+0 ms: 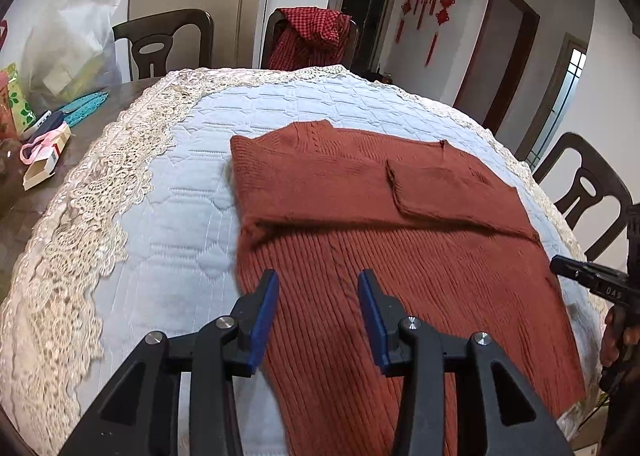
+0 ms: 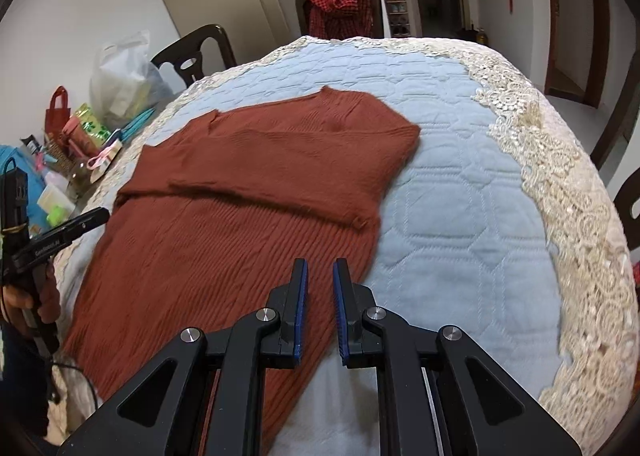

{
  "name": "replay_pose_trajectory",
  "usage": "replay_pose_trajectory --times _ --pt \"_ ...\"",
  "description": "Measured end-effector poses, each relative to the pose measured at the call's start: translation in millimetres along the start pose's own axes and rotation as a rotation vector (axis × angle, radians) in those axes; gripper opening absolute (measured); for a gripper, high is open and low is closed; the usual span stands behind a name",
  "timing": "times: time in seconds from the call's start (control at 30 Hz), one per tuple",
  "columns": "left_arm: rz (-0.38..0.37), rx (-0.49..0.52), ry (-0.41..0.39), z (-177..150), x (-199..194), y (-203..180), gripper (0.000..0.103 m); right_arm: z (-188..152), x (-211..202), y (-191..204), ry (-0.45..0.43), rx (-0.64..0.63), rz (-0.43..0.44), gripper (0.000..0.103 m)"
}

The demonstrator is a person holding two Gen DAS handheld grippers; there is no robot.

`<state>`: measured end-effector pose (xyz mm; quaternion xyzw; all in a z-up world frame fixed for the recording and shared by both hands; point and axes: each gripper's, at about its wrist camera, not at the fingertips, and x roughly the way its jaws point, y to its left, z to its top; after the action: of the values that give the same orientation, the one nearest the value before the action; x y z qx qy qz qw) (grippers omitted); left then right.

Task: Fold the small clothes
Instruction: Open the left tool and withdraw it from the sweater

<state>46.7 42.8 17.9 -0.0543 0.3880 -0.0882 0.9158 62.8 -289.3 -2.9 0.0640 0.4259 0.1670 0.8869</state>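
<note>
a rust-red ribbed knit sweater [image 1: 360, 216] lies flat on a pale blue quilted cloth [image 1: 180, 216], its sleeves folded across the chest in smooth bands, a cable twist running down the body; the cloth's stitching forms hexagon shapes and its border is cream lace [image 1: 80, 224], spread over a dark wooden table [image 1: 24, 192]. the left gripper [image 1: 318, 284] hovers over the lower body of the sweater, its blue-padded black fingers spread wide and empty. the right gripper [image 2: 320, 276] hangs by the sweater's near side edge, fingers narrowly parted with nothing between them. a red checked cloth [image 1: 316, 36] drapes a dark chair
</note>
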Motion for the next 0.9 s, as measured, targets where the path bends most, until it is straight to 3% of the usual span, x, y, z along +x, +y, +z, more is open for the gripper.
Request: replay_pose_trajectory --times 0.13,0.2,0.27,0.9 --pt "0.023 0.008 0.004 -8 -5 -5 0.045 -7 -5 6 -0.009 -0.003 0.013 0.013" --pt "0.029 0.007 0.004 -13 -8 -7 0.048 -11 -8 9 -0.013 -0.001 0.024 0.018" --pt "0.032 0.005 0.007 -18 -12 -9 0.050 -14 -10 11 -0.019 0.003 0.034 0.029" --pt "0.045 -0.007 0.028 -56 -28 -13 0.055 -55 -26 10 -0.012 0.079 0.068 0.030"
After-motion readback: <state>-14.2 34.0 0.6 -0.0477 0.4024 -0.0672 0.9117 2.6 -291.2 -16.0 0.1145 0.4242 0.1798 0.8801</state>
